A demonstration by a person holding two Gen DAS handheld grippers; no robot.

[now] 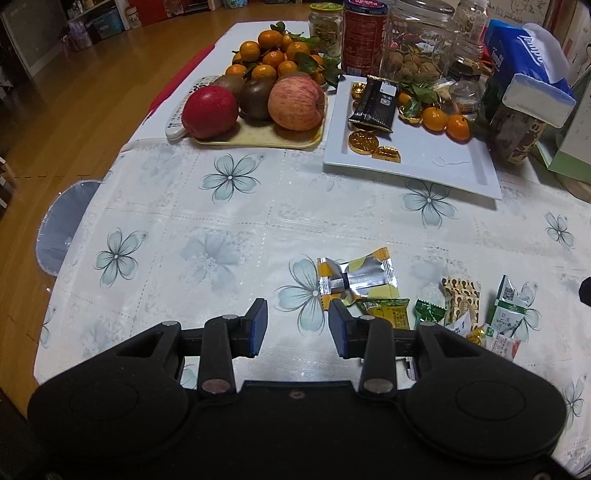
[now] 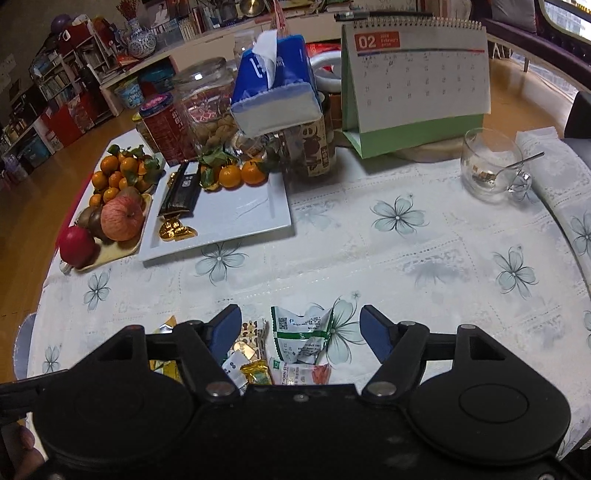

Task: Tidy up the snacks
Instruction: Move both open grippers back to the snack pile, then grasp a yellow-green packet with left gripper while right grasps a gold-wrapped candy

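Note:
Several wrapped snacks lie loose on the flowered tablecloth near the front edge: a silver-and-yellow packet (image 1: 356,280), a yellow-green packet (image 1: 388,312), a green candy (image 1: 428,308), a brown patterned packet (image 1: 461,295) and a green-and-white packet (image 1: 508,306) (image 2: 301,332). A white rectangular plate (image 1: 436,162) (image 2: 240,218) further back holds a black bar (image 1: 375,105), gold coins (image 1: 364,140) and tangerines. My left gripper (image 1: 297,325) is open and empty, just left of the packets. My right gripper (image 2: 301,325) is open, its fingers either side of the green-and-white packet, above it.
A yellow tray (image 1: 258,138) of apples, kiwis and tangerines sits left of the plate. Jars (image 1: 417,40), a red tin (image 1: 364,35) and a blue tissue pack (image 2: 273,85) stand behind. A desk calendar (image 2: 413,81) and glass cup (image 2: 491,166) are at the right.

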